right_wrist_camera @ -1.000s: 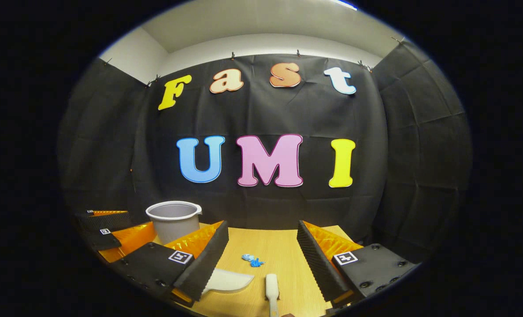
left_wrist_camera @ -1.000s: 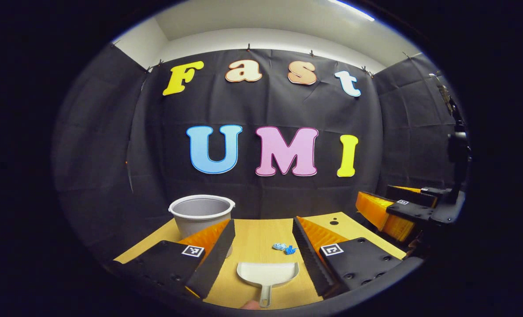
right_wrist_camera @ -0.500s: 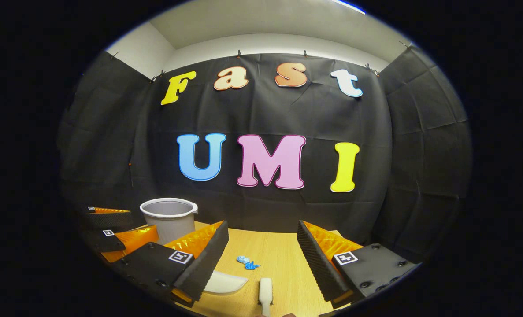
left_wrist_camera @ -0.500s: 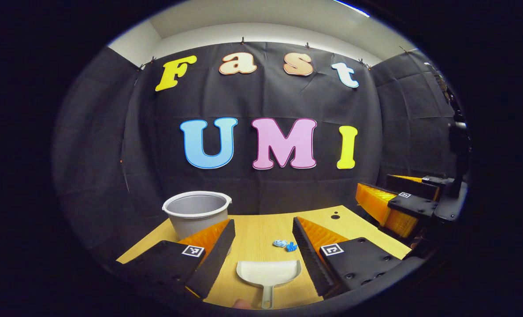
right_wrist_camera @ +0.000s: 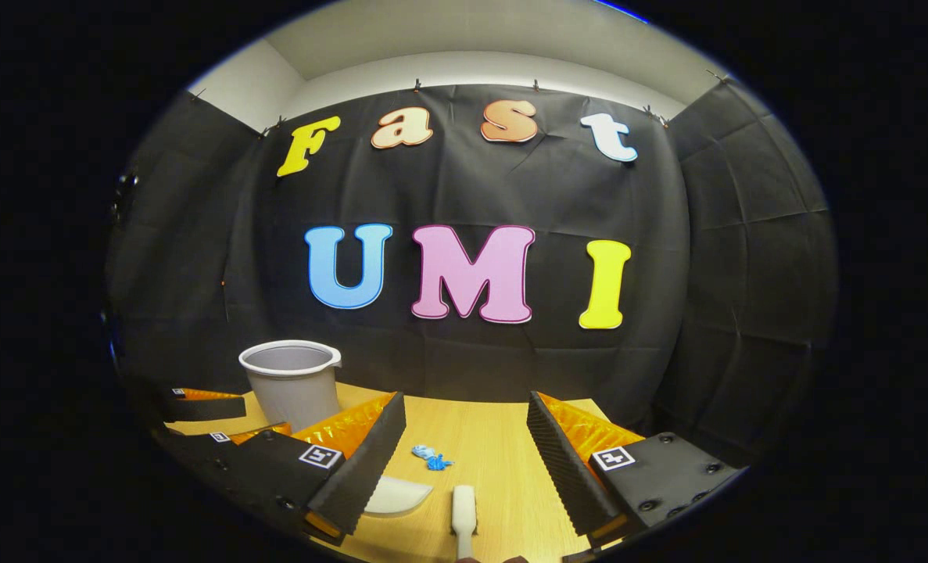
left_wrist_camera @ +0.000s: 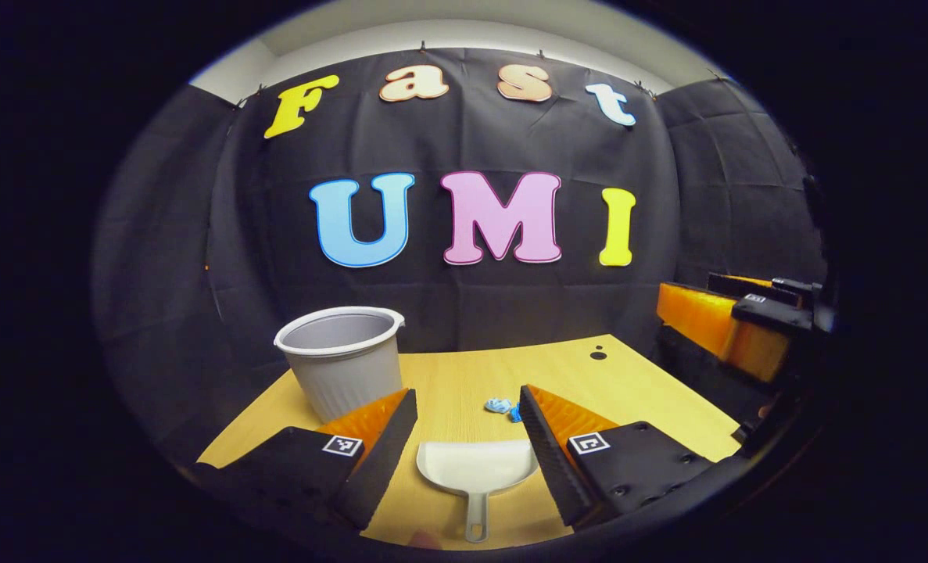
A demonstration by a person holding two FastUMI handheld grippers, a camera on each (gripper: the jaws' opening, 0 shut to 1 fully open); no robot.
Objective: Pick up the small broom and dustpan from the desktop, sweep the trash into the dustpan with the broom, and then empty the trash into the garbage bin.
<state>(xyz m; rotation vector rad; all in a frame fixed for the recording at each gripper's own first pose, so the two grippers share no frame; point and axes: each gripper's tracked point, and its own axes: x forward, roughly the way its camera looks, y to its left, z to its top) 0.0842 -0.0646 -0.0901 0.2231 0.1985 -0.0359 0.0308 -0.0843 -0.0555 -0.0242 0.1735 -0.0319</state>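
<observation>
Fingers of the left hand-held gripper (left_wrist_camera: 464, 438) are hanging spread wide over the white plastic dustpan (left_wrist_camera: 475, 467), which is lying flat near the wooden desk's (left_wrist_camera: 628, 391) front edge. The right hand-held gripper (right_wrist_camera: 464, 461) is hovering released above the white broom (right_wrist_camera: 464, 512). Crumpled blue trash (left_wrist_camera: 501, 407) is sitting mid-desk; the ribbed grey bin (left_wrist_camera: 342, 367) is standing at the left edge.

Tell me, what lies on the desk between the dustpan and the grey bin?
In the left gripper view, bare wooden desk, partly hidden by the left gripper's left finger, separates the dustpan from the bin.
</observation>
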